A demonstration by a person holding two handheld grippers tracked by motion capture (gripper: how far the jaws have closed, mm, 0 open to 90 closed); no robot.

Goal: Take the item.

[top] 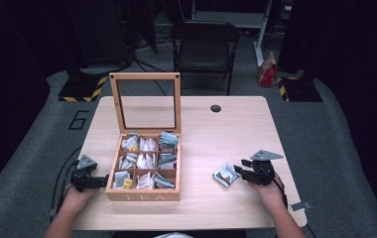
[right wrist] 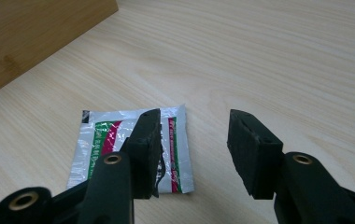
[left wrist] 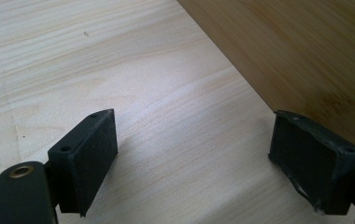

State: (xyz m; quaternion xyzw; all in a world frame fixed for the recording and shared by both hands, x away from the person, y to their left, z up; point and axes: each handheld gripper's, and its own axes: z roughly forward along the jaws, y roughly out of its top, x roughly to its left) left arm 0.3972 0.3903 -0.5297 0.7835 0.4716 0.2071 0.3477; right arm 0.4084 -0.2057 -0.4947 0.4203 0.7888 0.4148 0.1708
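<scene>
Jaws on the right gripper [right wrist: 194, 154] stand moderately apart, nothing between them. One jaw sits over the edge of a tea sachet [right wrist: 133, 144], silver with red and green print; cannot tell if it touches. Sachet lies flat on the table [top: 201, 124], well right of the tea box [top: 144, 171], just left of the right gripper [top: 243, 171] in the high view. Right hand [top: 268, 188] comes in from the near table edge, gripper pointing left toward the box.

Left gripper [left wrist: 194, 154] is wide open and empty, bare tabletop between the jaws. One jaw sits right beside the box's outer wall [left wrist: 297, 60]; contact unclear. In the high view the left gripper [top: 90, 181] sits low at the box's left side, left hand [top: 75, 198] behind it.

Box is wooden, marked TEA on the front, glass-paned lid [top: 146, 101] standing upright at its rear. Nine compartments, three by three, all hold sachets.
</scene>
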